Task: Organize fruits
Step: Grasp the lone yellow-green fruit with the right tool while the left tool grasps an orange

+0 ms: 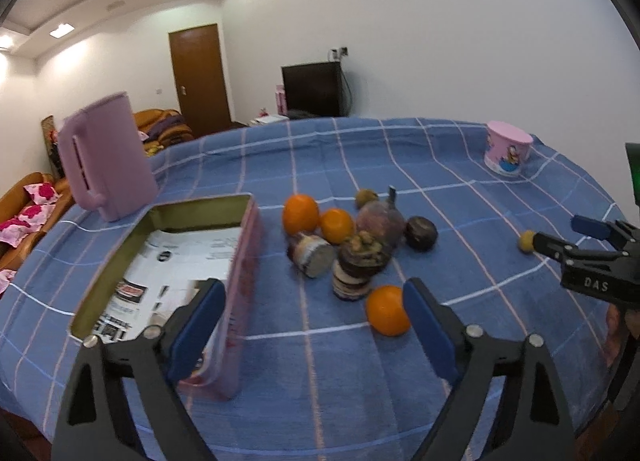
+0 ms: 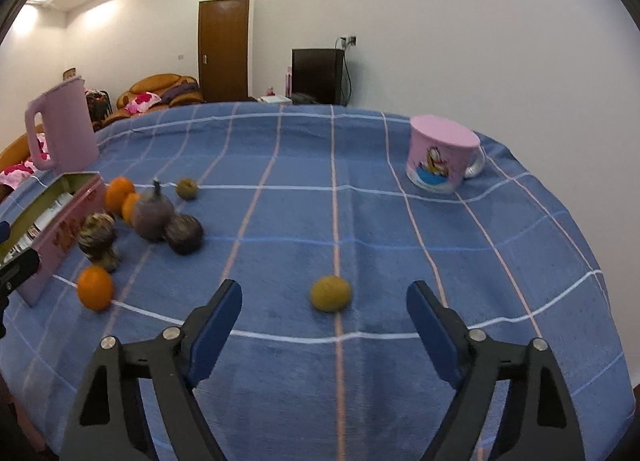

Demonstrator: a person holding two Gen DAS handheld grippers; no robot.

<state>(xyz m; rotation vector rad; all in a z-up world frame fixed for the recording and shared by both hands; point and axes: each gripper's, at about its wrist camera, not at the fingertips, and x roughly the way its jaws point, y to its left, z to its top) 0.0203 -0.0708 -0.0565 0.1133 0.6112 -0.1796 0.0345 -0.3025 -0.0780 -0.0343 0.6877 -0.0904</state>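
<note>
on tablecloth (image 2: 360, 221), three oranges (image 1: 387, 311), one tin (image 1: 240, 301)

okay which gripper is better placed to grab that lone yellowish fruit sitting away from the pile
Right. The right gripper is open with the yellowish fruit lying centred just ahead of its jaws. The left gripper faces the pink tin and the nearest orange instead.
</note>
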